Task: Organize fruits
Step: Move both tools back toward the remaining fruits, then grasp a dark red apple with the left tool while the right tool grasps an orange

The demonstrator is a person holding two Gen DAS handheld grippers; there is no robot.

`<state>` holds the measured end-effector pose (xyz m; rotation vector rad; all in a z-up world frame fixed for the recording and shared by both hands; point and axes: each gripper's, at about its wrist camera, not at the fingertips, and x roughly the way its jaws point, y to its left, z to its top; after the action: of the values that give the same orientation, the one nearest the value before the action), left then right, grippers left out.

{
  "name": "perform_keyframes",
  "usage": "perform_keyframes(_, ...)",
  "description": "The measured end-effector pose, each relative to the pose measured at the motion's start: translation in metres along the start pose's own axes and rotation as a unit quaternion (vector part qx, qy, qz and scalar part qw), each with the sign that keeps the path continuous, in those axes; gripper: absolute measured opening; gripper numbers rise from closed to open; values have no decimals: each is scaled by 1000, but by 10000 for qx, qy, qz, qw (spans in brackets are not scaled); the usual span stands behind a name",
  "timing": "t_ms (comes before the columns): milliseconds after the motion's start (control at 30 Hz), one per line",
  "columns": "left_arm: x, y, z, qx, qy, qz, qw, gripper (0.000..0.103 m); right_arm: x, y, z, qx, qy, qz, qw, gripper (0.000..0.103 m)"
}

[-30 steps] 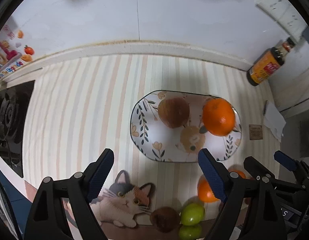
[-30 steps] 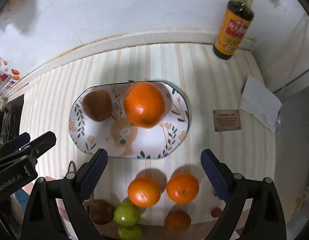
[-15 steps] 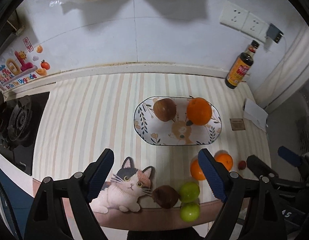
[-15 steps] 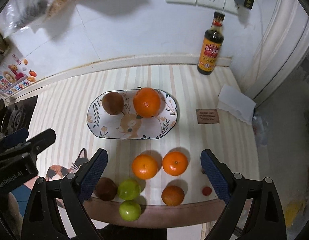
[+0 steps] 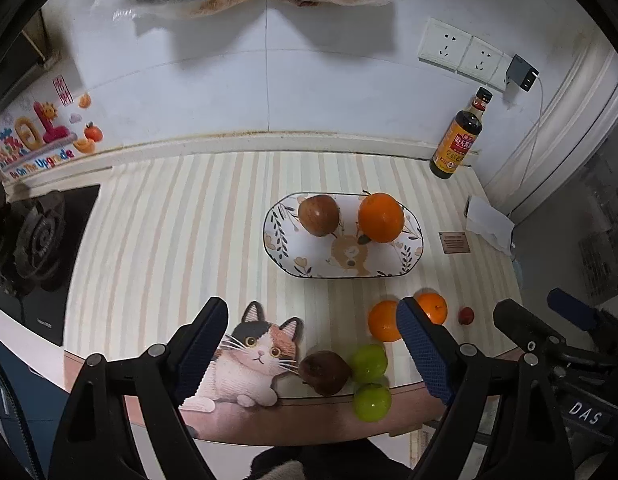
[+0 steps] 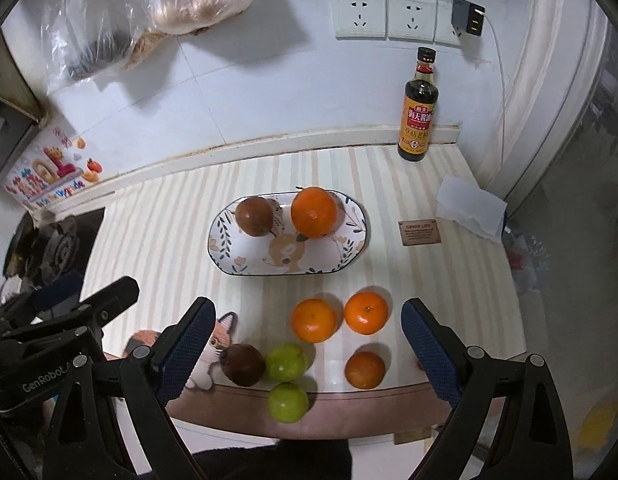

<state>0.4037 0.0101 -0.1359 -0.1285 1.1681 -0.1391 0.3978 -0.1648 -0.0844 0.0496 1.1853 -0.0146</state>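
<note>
An oval patterned plate [image 6: 249,264] [image 5: 389,270] on the striped table holds a brown fruit [image 6: 253,216] and a large orange [image 6: 314,212]. Near the table's front edge lie three oranges [image 6: 314,320], two green fruits [image 6: 287,362], a brown fruit [image 6: 243,364] and a small red fruit [image 5: 466,315]. My left gripper [image 5: 313,344] is open and empty, above the front edge by the cat mat. My right gripper [image 6: 305,344] is open and empty, above the loose fruits.
A cat-shaped mat [image 5: 249,364] lies at the front left. A soy sauce bottle [image 6: 419,108] stands at the back wall. A tissue [image 6: 471,208] and a small brown card [image 6: 419,232] lie at the right. A gas stove [image 5: 29,236] is at the left.
Both grippers have pulled back and up from the plate, so the whole table and wall now show. The fruits have not moved.
</note>
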Motion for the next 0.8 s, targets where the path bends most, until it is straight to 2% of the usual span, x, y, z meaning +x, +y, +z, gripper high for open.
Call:
perform_keyframes(133, 34, -2, -6, 195, 455, 88, 9987, 88, 19, -13, -4, 239, 252, 191, 9992, 97)
perform_keyframes(200, 58, 1, -15, 113, 789, 25, 9968, 88, 33, -22, -8, 341, 413, 223, 9983, 97)
perform_keyframes(300, 100, 4, -32, -109, 1432, -133, 9895, 88, 63, -34, -17, 510, 756, 269, 9955, 97)
perform_keyframes(433, 151, 6, -57, -293, 2219, -293, 9742, 87, 105, -50, -32, 833, 1218, 492, 9878, 97)
perform_keyframes(567, 193, 14, -76, -919, 2898, -706, 9500, 87, 137, -60, -45, 994, 1501, 526, 9822, 96)
perform_keyframes(667, 210, 18, -83, -1382, 3135, -962, 9345, 87, 153, -62, -48, 1018, 1599, 508, 9806, 95)
perform_keyframes(767, 222, 16, -89, -1634, 3271, -1158, 9235, 87, 168, -60, -46, 1001, 1663, 526, 9796, 95)
perform_keyframes(800, 221, 17, -90, -1726, 3221, -1156, 9236, 85, 172, -58, -46, 1000, 1688, 527, 9792, 95)
